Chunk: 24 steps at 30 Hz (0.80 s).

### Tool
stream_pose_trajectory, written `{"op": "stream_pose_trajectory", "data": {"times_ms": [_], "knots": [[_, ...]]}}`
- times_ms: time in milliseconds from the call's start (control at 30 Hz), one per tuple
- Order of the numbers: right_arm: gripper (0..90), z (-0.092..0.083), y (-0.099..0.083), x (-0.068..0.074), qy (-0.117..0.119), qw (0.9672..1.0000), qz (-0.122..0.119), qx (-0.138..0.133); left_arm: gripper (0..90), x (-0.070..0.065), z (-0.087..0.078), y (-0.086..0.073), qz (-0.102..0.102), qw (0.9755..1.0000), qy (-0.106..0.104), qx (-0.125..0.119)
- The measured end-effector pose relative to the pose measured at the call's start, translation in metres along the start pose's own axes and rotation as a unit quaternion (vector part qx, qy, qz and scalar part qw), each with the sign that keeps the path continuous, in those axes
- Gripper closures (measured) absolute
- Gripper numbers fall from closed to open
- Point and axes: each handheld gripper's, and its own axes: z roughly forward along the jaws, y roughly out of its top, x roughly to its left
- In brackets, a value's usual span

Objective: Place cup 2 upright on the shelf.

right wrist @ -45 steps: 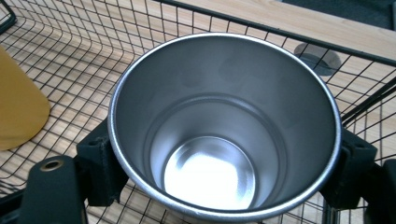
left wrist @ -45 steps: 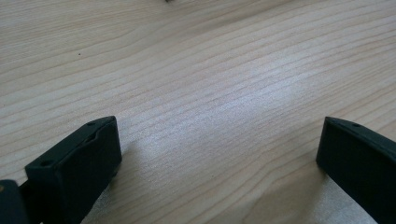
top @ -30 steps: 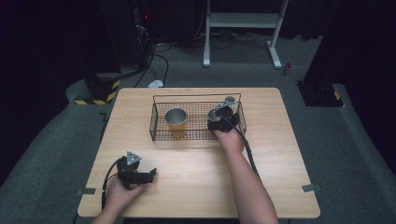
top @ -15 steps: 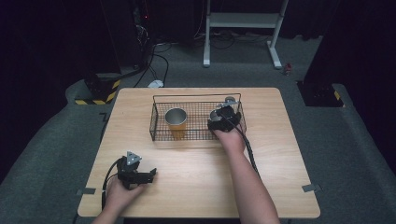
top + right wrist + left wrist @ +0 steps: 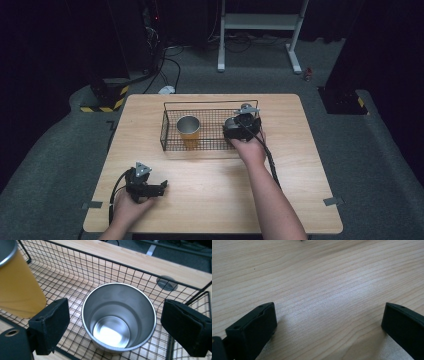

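I find little change over the last second: my right gripper [image 5: 243, 122] stays at the right end of the wire basket [image 5: 169, 131], in the same place as in the earlier high views, and the left gripper [image 5: 145, 182] remains parked on the table [image 5: 210, 200] near its front left corner. In the right gripper view the jaws stand spread, one on each side of the steel cup [image 5: 119, 316], not touching its rim. The cup sits upright inside the basket, near its right end, with the yellow cup [image 5: 17, 282] upright to its left, apart from it. The left gripper's jaws are also spread, holding nothing, over bare wood. My judgement: the cup is either just set down or about to be gripped.
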Motion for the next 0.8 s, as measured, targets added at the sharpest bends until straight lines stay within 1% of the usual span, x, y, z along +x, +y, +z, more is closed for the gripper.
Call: {"op": "stream_pose_trajectory", "data": {"times_ms": [133,233,300,333,467,533,667,700,733,800], "knots": [[8.9,-0.013,-0.007,0.0,0.003,0.9999,0.0,-0.011,0.3,0.0,0.0,0.0,0.0,1.0,0.0,0.0],[9.0,-0.027,-0.02,0.001,0.008,0.9998,-0.007,-0.019,0.3,0.0,0.0,0.0,0.0,1.0,0.0,0.0],[9.1,-0.034,-0.031,0.001,0.007,0.9996,-0.005,-0.027,0.3,0.0,0.0,0.0,0.0,1.0,0.0,0.0],[9.1,-0.04,-0.04,0.001,0.006,0.9996,-0.005,-0.027,0.3,0.0,0.0,0.0,0.0,1.0,0.0,0.0],[9.1,-0.052,-0.07,-0.001,0.004,0.9997,-0.007,-0.025,0.3,0.0,0.0,0.0,0.0,1.0,0.0,0.0],[9.1,-0.059,-0.09,-0.002,0.0,0.9998,-0.003,-0.019,0.3,0.0,0.0,0.0,0.0,1.0,0.0,0.0],[9.1,-0.068,-0.125,-0.003,-0.003,1.0,0.003,0.002,0.3,0.0,0.0,0.0,0.0,1.0,0.0,0.0],[9.1,-0.07,-0.131,-0.003,-0.005,1.0,0.004,0.006,0.3,0.0,0.0,0.0,0.0,1.0,0.0,0.0],[9.1,-0.072,-0.141,-0.003,-0.007,0.9998,0.005,0.017,0.3,0.0,0.0,0.0,0.0,1.0,0.0,0.0],[9.1,-0.076,-0.154,-0.001,-0.012,0.9995,-0.001,0.031,0.3,0.0,0.0,0.0,0.0,1.0,0.0,0.0]]}}
